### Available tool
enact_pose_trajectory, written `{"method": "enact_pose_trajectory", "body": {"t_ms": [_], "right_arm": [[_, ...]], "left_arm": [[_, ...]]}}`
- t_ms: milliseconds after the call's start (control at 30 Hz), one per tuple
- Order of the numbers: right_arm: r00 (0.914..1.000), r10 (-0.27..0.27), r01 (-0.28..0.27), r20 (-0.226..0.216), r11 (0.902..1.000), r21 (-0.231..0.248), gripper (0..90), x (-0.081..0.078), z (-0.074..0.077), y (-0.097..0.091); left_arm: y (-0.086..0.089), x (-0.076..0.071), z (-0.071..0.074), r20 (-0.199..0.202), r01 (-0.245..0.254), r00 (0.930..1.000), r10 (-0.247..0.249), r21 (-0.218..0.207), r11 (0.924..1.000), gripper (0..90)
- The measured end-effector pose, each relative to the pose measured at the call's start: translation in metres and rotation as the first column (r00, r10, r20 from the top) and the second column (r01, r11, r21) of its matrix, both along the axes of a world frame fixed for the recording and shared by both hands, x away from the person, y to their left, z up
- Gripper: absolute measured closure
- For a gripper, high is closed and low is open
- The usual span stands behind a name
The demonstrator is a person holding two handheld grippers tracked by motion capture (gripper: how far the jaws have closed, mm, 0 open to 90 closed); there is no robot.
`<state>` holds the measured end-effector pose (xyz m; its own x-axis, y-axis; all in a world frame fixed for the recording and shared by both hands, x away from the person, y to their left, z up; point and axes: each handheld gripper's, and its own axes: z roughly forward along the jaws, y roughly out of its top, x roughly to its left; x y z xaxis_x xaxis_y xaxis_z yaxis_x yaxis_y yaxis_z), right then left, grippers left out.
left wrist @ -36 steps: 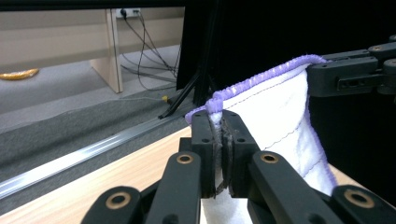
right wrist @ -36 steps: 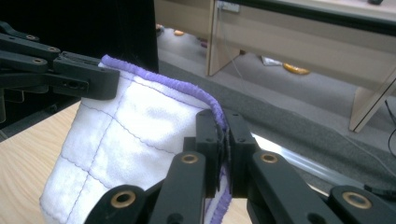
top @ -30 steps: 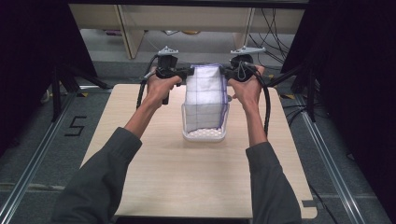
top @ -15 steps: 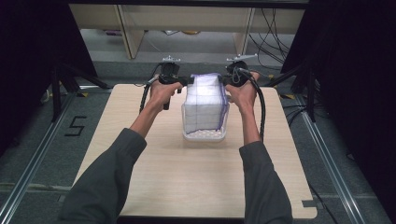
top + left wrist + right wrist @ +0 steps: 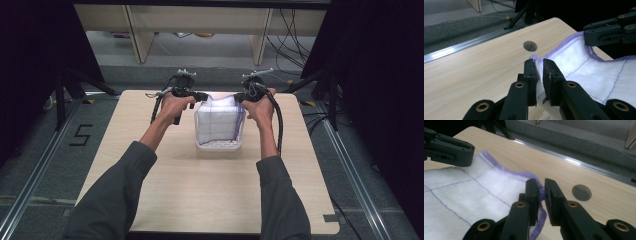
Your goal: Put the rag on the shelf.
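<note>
The white cloth [image 5: 220, 125] is draped over the clear tub [image 5: 218, 145] mid-table. One far corner is pinched by the left gripper [image 5: 539, 68], the other by the right gripper [image 5: 542, 188], both jaws just easing apart. It's soft and floppy, so it's best grabbed by the purple hem.

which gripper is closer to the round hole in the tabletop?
Judging from the gripper views, right, though only slightly. The right gripper holds the cloth corner just short of the hole; from the left gripper, the hole lies somewhat further ahead.
</note>
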<state>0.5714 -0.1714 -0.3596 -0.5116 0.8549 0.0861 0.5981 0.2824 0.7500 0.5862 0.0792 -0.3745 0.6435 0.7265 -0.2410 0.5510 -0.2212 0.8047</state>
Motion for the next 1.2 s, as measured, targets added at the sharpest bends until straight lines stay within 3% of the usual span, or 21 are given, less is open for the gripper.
{"method": "enact_pose_trajectory", "body": {"t_ms": [33,67,100,133,167,267,333,433,600,667,733,867,967,1033,1200], "right_arm": [[1.0000,0.005,-0.005,0.005,0.9999,-0.013,77.9,0.001,-0.001,0.000],[1.0000,-0.001,0.001,0.007,0.9999,-0.017,75.6,0.001,-0.002,-0.001],[1.0000,-0.001,0.001,0.007,0.9999,-0.017,75.6,0.001,-0.002,-0.001],[0.9998,-0.009,0.009,0.020,0.9999,-0.008,70.0,0.002,-0.002,-0.001],[0.9999,-0.014,0.014,-0.002,0.9999,-0.002,69.3,0.001,0.000,-0.001],[0.9995,-0.025,0.025,0.021,0.9997,0.001,65.1,-0.001,0.005,-0.003],[0.9991,-0.037,0.037,0.020,0.9993,0.009,63.6,-0.003,0.008,-0.005],[0.9982,-0.057,0.056,0.017,0.9980,0.028,60.9,-0.007,0.011,-0.007],[0.9978,-0.049,0.048,0.046,0.9986,0.024,57.1,-0.019,0.023,-0.015],[0.9973,-0.022,0.021,0.070,0.9997,0.016,56.0,-0.023,0.026,-0.018],[0.9980,-0.024,0.023,0.059,0.9995,0.022,55.9,-0.027,0.029,-0.019],[0.9964,-0.006,0.005,0.085,0.9999,0.011,53.9,-0.039,0.032,-0.022],[0.9942,0.011,-0.013,0.107,0.9998,0.015,52.5,-0.046,0.034,-0.024],[0.9961,0.005,-0.007,0.088,0.9998,0.018,51.5,-0.049,0.036,-0.023],[0.9927,0.042,-0.042,0.113,0.9991,-0.005,47.2,-0.067,0.040,-0.022]], "left_arm": [[0.002,0.000,-0.001,0.000,0.004,1.0000,-0.004,0.009,1.0000,79.8],[0.003,0.000,-0.002,-0.023,-0.019,0.9996,0.018,-0.021,0.9996,74.5],[0.003,0.000,-0.002,-0.023,-0.019,0.9996,0.018,-0.021,0.9996,71.2],[0.006,0.000,-0.001,-0.031,-0.008,0.9995,0.008,0.001,1.0000,69.3],[0.007,-0.001,0.000,-0.030,-0.015,0.9994,0.015,-0.010,0.9998,67.2],[0.012,-0.004,0.005,-0.026,-0.024,0.9994,0.023,-0.023,0.9995,60.9],[0.016,-0.007,0.010,-0.015,-0.019,0.9997,0.019,-0.001,0.9998,57.3],[0.020,-0.010,0.015,-0.005,-0.016,0.9999,0.016,-0.002,0.9999,54.9],[0.030,-0.021,0.023,0.018,0.000,0.9998,-0.001,0.013,0.9999,47.9],[0.036,-0.028,0.025,0.023,0.012,0.9997,-0.013,0.018,0.9998,45.9],[0.038,-0.031,0.026,0.024,0.016,0.9996,-0.017,0.019,0.9997,44.9],[0.045,-0.041,0.028,0.036,0.035,0.9987,-0.036,0.035,0.9988,41.3],[0.048,-0.055,0.033,0.055,0.046,0.9974,-0.046,-0.002,0.9989,40.8],[0.048,-0.058,0.034,0.055,0.048,0.9974,-0.047,-0.007,0.9988,39.8],[0.054,-0.073,0.033,0.054,0.063,0.9967,-0.061,-0.028,0.9977,37.1]]}}
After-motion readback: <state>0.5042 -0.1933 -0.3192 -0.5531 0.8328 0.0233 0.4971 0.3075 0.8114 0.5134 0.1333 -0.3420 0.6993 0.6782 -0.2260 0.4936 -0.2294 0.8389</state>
